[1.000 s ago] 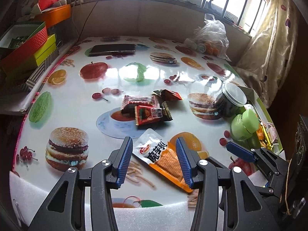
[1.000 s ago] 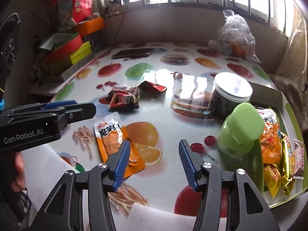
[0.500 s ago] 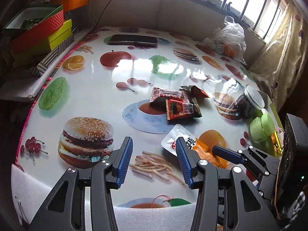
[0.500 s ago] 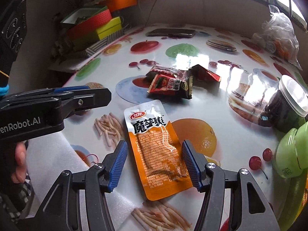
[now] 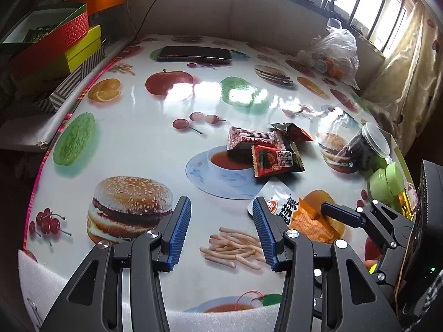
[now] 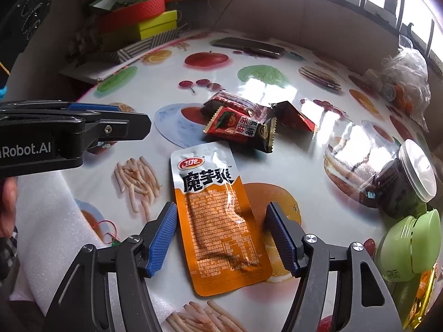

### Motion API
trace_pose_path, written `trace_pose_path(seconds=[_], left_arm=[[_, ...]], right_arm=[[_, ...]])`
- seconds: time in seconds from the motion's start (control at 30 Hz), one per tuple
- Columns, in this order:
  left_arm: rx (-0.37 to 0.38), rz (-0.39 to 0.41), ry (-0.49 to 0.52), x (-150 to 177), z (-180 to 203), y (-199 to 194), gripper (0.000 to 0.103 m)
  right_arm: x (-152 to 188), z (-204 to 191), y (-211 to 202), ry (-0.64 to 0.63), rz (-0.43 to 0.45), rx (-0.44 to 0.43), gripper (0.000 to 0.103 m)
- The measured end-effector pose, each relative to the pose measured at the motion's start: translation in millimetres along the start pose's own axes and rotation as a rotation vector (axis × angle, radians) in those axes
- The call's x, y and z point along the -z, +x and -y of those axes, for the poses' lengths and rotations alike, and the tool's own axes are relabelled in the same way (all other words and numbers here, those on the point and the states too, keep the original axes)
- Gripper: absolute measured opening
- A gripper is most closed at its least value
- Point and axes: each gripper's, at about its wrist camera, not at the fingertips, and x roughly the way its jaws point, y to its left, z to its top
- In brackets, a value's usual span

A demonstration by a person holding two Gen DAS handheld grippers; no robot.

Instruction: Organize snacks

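One orange pouch (image 6: 218, 221) lies between the right tongs (image 6: 223, 236), just spread wide, unpinched; left tongs (image 5: 221, 233) half-spread, empty; wrapped snacks (image 6: 243, 121) beyond still loose.

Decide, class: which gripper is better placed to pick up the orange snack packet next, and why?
Right. The right gripper straddles the orange snack packet, jaws just opened wide, pads not touching it. The left gripper hangs open beside it, over bare tablecloth.
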Motion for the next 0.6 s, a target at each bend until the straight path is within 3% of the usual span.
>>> trace_pose_path(seconds=[0.1,0.17,0.4,0.6], left_arm=[[0.006,-0.005,0.02,-6,2,4,0.048],[0.005,-0.008,0.038,-9,4,7,0.048],[0.009,-0.027,0.076,-17,8,18,0.048],[0.03,-0.035,0.094,-23,16,25,0.048]], right_arm=[[1,1,-1,0.006,0.008,-0.009,0.066],[2,3,-2,0.018,0.015,0.011,0.056],[6,8,-7,0.051,0.03,0.015,0.05],[8,10,-13,0.057,0.043,0.02,0.039]])
